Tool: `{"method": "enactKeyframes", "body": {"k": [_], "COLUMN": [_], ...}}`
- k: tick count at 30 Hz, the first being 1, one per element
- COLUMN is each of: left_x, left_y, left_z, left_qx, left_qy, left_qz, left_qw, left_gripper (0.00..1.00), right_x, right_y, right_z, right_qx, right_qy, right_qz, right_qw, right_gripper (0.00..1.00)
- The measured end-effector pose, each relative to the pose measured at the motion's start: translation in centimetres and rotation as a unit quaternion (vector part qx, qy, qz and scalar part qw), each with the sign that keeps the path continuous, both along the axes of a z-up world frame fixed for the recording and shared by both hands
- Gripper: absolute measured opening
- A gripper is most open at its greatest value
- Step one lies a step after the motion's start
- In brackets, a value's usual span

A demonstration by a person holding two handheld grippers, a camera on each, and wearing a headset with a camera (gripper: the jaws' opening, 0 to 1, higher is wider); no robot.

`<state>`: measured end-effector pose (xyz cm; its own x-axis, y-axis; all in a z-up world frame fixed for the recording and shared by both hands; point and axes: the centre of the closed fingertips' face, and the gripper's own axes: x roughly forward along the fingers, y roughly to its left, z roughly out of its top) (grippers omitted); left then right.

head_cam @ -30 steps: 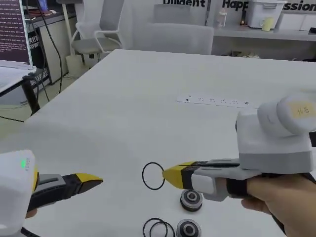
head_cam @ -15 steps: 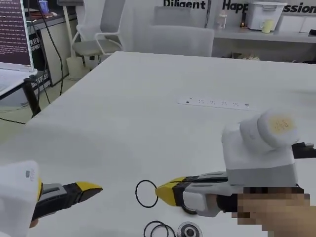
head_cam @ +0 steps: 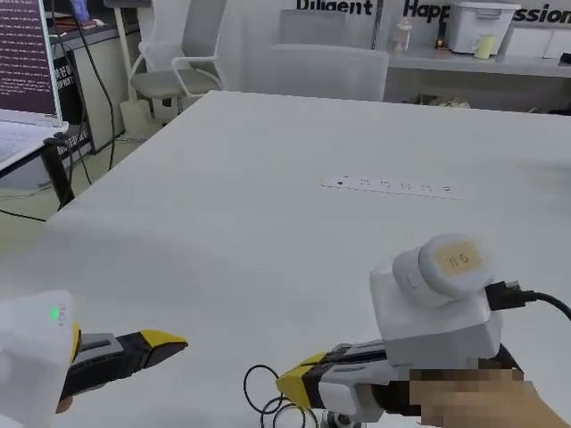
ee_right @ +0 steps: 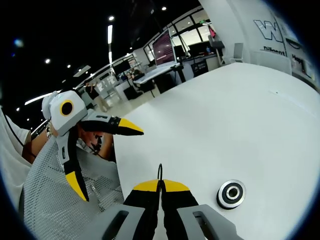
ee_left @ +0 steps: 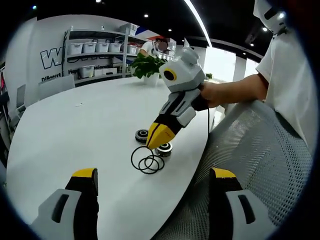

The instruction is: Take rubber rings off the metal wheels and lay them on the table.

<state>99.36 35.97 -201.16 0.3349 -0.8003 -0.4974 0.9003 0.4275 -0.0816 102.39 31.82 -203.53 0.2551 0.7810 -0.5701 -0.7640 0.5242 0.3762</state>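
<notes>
My right gripper [head_cam: 284,385] is shut on a thin black rubber ring [head_cam: 259,387], which hangs from its yellow tips just over the white table [head_cam: 268,223]. In its own view the jaws [ee_right: 161,184] are closed, with the ring [ee_right: 160,172] edge-on between them. Two more rings [ee_left: 152,164] lie overlapping on the table below the held ring [ee_left: 140,155]. Two metal wheels [ee_left: 142,135] [ee_left: 164,148] sit beside them; one wheel [ee_right: 231,193] lies right of my right jaws. My left gripper [ee_left: 153,175] stands wide open and empty, at the lower left in the head view [head_cam: 177,341].
A white power strip [head_cam: 393,185] lies farther back on the table. The near table edge runs close to the rings, with a mesh chair back [ee_left: 250,150] beyond it. Chairs [head_cam: 326,67] and a desk with a screen [head_cam: 22,53] stand off the far and left sides.
My right gripper has carried the ring back toward me and lower, to beside the two lying rings, and now covers the wheels in the head view. The left gripper has barely moved.
</notes>
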Motion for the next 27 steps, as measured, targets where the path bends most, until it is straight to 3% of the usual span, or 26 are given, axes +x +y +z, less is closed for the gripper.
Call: {"method": "enactKeyframes", "body": {"k": [8, 20, 27], "left_x": [-0.1, -0.3, -0.3], "left_y": [-0.1, -0.1, -0.1], "left_z": [-0.1, -0.3, -0.3], "left_qx": [0.0, 0.0, 0.0], "left_qy": [0.004, 0.011, 0.011], "left_qz": [0.0, -0.001, -0.001], "left_qw": [1.0, 0.9999, 0.9999], "left_gripper": [0.91, 0.89, 0.88], "right_x": [-0.2, -0.5, -0.4], "right_y": [-0.2, -0.3, -0.5], "right_z": [-1.3, -2.9, -3.1], "right_qx": [-0.016, -0.057, -0.055], "right_qy": [0.007, -0.015, -0.006], "right_qz": [0.0, 0.011, 0.004], "right_qw": [0.9999, 0.9982, 0.9984], "right_gripper": [0.0, 0.0, 0.0]}}
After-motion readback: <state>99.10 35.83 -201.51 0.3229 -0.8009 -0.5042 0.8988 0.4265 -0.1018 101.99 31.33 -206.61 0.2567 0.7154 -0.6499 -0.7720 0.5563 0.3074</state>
